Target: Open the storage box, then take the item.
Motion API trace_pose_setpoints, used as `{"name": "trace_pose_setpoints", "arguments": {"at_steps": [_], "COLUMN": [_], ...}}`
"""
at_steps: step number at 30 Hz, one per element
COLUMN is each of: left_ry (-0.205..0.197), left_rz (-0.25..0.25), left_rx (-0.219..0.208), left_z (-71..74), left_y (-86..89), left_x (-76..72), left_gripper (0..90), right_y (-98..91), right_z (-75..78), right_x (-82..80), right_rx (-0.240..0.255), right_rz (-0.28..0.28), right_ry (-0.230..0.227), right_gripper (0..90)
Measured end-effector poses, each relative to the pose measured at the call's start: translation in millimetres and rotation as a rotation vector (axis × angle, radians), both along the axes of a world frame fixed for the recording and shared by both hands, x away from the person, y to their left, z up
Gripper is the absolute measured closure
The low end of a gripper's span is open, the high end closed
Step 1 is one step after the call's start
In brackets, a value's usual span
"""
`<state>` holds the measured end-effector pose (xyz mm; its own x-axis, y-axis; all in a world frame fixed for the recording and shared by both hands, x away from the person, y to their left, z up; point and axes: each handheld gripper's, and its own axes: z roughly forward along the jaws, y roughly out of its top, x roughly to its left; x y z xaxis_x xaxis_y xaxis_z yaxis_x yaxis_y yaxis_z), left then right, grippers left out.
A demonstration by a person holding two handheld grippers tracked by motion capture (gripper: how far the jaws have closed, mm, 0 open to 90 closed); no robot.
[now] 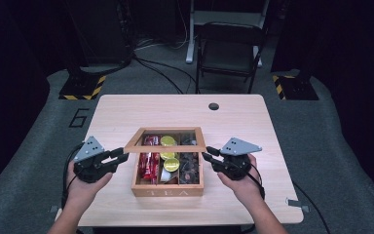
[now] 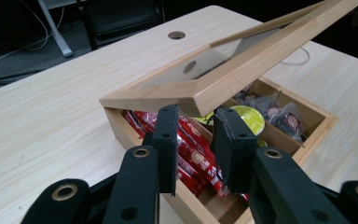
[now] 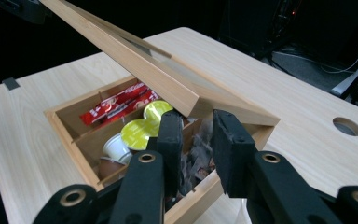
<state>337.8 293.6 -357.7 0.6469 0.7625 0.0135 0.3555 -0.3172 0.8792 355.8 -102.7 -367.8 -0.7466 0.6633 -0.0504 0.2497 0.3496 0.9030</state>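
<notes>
A wooden box point(image 1: 168, 187) stands on the near middle of the table point(image 1: 126, 109), with TEA on its near wall. Its lid point(image 1: 165, 140), a wooden frame with a clear pane, is raised at the near edge and slopes up from the far side.

The left gripper point(image 1: 122, 158) sits at the lid's near left corner, and in the left gripper view that corner lies just above the tips of the two black jaws point(image 2: 196, 140), which stand a little apart with a gap between them (whether the pads press the wood I cannot tell). The right gripper point(image 1: 207, 155) is at the lid's near right corner, its jaws likewise narrow, with the corner just over them point(image 3: 198, 135).

Inside the box, red packets point(image 1: 148, 163) fill the left compartment, yellow-topped pods point(image 1: 170, 163) the middle and dark tea bags point(image 1: 190, 163) the right
</notes>
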Motion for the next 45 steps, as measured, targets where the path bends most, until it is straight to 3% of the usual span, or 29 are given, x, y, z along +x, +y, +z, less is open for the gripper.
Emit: {"name": "trace_pose_setpoints", "arguments": {"at_steps": [11, 14, 24, 28, 34, 45], "left_ry": [-0.003, -0.006, -0.01, -0.008, -0.01, -0.013], "left_rz": [0.011, 0.019, 0.034, 0.033, 0.034, 0.026], "left_rx": [-0.026, -0.012, -0.054, -0.066, -0.038, -0.058], "left_z": [10.7, 16.3, 22.6, 20.1, 17.0, 16.3], "left_y": [0.6, -0.7, -1.4, -1.3, -2.3, 0.2], "left_x": [10.8, 14.7, 27.6, 28.7, 29.1, 32.0], "left_gripper": [70.7, 70.7, 66.7, 65.8, 66.1, 67.2], "right_y": [0.4, 0.6, 2.9, 3.5, 3.9, -0.6], "right_z": [14.9, 18.6, 30.7, 29.7, 25.8, 17.2], "right_x": [11.6, 15.5, 25.7, 25.7, 22.4, 9.3], "right_rx": [-0.004, 0.008, 0.025, 0.034, 0.056, 0.02], "right_rz": [-0.003, -0.009, -0.039, -0.047, -0.057, -0.06], "right_ry": [0.01, 0.014, 0.033, 0.022, 0.022, 0.018], "right_gripper": [74.7, 74.8, 74.7, 74.5, 72.4, 67.7]}}
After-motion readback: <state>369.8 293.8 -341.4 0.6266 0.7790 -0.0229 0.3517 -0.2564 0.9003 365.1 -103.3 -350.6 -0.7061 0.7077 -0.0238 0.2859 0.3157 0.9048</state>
